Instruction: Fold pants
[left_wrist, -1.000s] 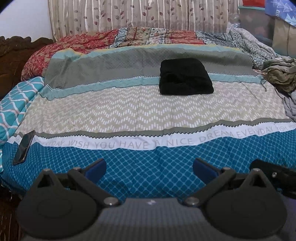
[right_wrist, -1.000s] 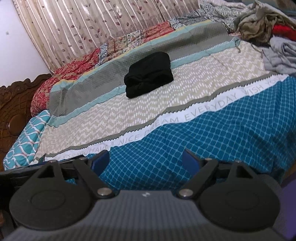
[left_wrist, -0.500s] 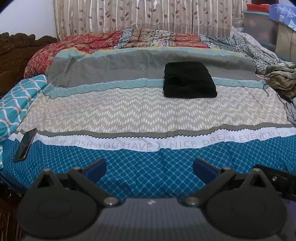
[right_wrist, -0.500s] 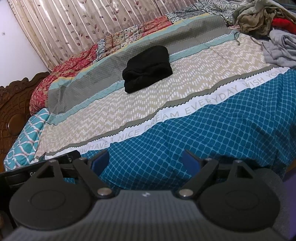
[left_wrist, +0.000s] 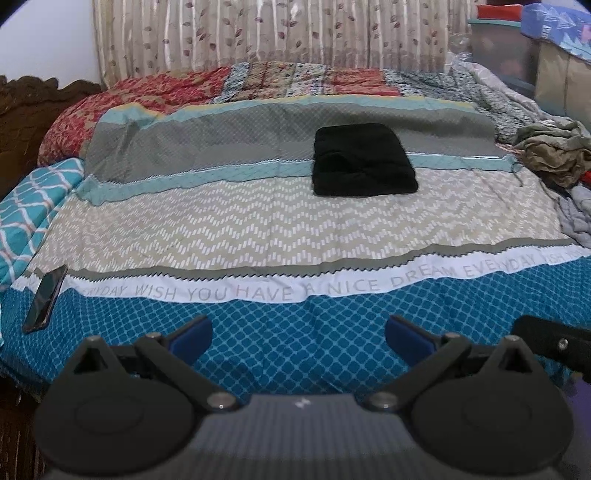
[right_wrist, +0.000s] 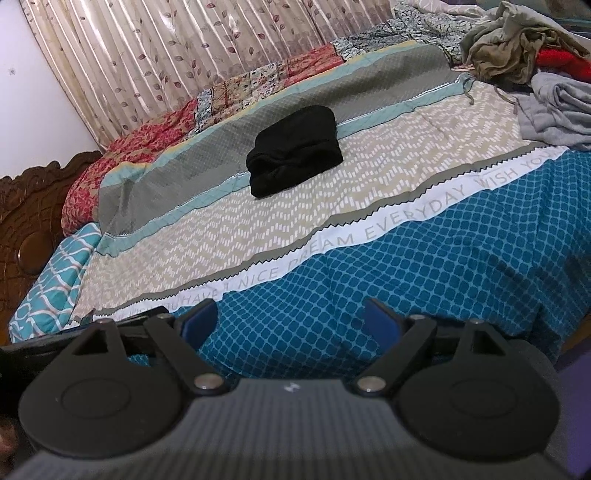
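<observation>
Black pants (left_wrist: 364, 159) lie folded into a compact rectangle on the far half of the bed, on the grey and teal stripes of the bedspread; they also show in the right wrist view (right_wrist: 294, 149). My left gripper (left_wrist: 298, 334) is open and empty, held over the blue near edge of the bed, well short of the pants. My right gripper (right_wrist: 290, 319) is open and empty too, beside the left one, over the same blue band.
A dark phone (left_wrist: 45, 299) lies at the bed's left near edge. A heap of unfolded clothes (right_wrist: 524, 44) sits at the far right, with a grey garment (right_wrist: 557, 107). Carved wooden headboard (right_wrist: 26, 229) at left; curtain (left_wrist: 258, 33) behind; storage boxes (left_wrist: 517, 48) at back right.
Both grippers have shifted a little, so the folded pants sit slightly lower and farther right in each view. Both stay open and empty.
</observation>
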